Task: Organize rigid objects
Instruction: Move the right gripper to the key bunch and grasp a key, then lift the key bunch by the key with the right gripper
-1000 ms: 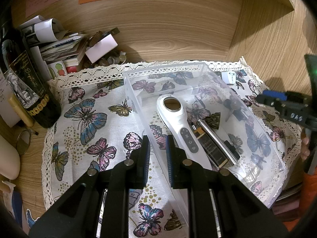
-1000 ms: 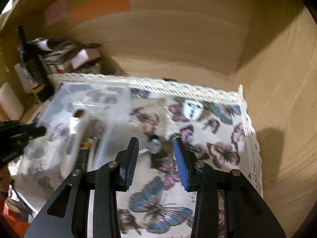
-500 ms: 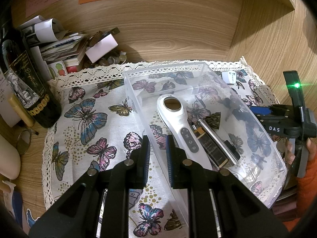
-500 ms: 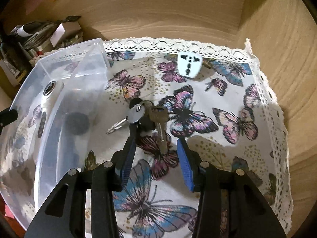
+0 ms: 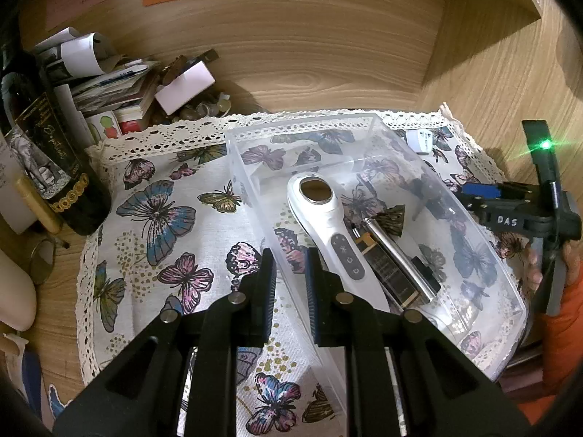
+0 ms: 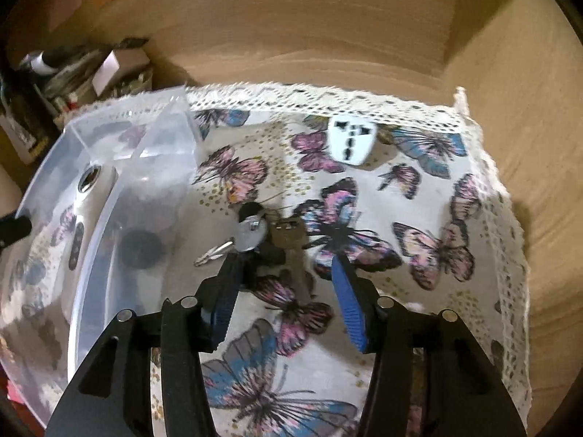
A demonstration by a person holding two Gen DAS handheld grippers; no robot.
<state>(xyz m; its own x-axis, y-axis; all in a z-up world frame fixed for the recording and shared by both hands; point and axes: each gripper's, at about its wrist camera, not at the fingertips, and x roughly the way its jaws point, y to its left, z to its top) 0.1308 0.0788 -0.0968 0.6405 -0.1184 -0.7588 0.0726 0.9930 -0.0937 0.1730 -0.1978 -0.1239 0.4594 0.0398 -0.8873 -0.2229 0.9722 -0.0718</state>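
Note:
A bunch of keys [image 6: 269, 236] lies on the butterfly cloth [image 6: 419, 247], just right of the clear plastic box [image 6: 105, 291]. My right gripper [image 6: 286, 267] hovers close over the keys; its jaws are opening, the key blades lie between the blue pads, and neither pad presses on them. It also shows at the right edge of the left wrist view as my right gripper [image 5: 481, 196]. My left gripper [image 5: 291, 273] is shut on the box's near wall [image 5: 251, 196]. Inside the box lie a white handheld device [image 5: 320, 218] and a dark and silver bar [image 5: 393, 266].
A white plug adapter [image 6: 351, 142] sits on the cloth near its far lace edge. A dark wine bottle [image 5: 47, 153] and a heap of papers and small boxes [image 5: 120, 83] crowd the back left. Wooden walls close in behind and on the right.
My right gripper has come down and closer to the keys, and its jaws stand wider apart. The left gripper and the box have not moved.

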